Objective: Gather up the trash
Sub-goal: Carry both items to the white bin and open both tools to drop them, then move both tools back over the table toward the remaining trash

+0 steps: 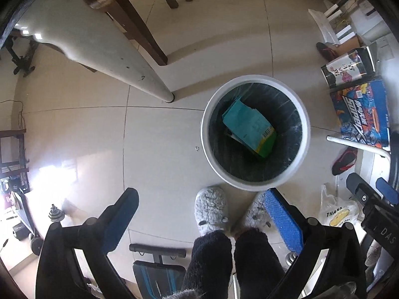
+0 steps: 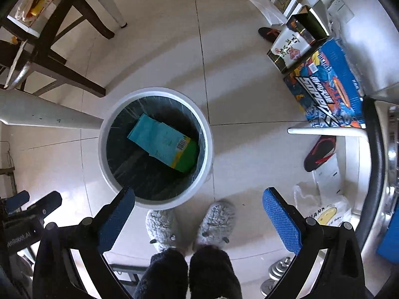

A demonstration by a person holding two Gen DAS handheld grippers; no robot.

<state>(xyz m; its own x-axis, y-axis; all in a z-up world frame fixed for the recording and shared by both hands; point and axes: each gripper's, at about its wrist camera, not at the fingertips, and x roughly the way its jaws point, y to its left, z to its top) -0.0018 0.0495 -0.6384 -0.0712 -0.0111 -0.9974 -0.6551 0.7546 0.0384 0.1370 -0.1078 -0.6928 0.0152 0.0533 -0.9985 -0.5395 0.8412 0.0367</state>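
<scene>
The carton (image 1: 250, 128), teal with a green end and a barcode, lies tilted inside the white bin (image 1: 255, 132), which has a dark liner. In the left view the bin stands ahead of the fingertips, nearer the right-hand finger; in the right view it sits ahead of the left-hand finger, whose tip overlaps its rim. Both the left gripper (image 1: 202, 218) and right gripper (image 2: 198, 215) have their fingers spread wide, holding nothing. Bare tile floor (image 1: 162, 149) surrounds the bin; a white table leg (image 1: 139, 74) ends just beside it. Grey slippers (image 2: 192, 223) stand between the fingers. What lies under the carton is hard to make out.
</scene>
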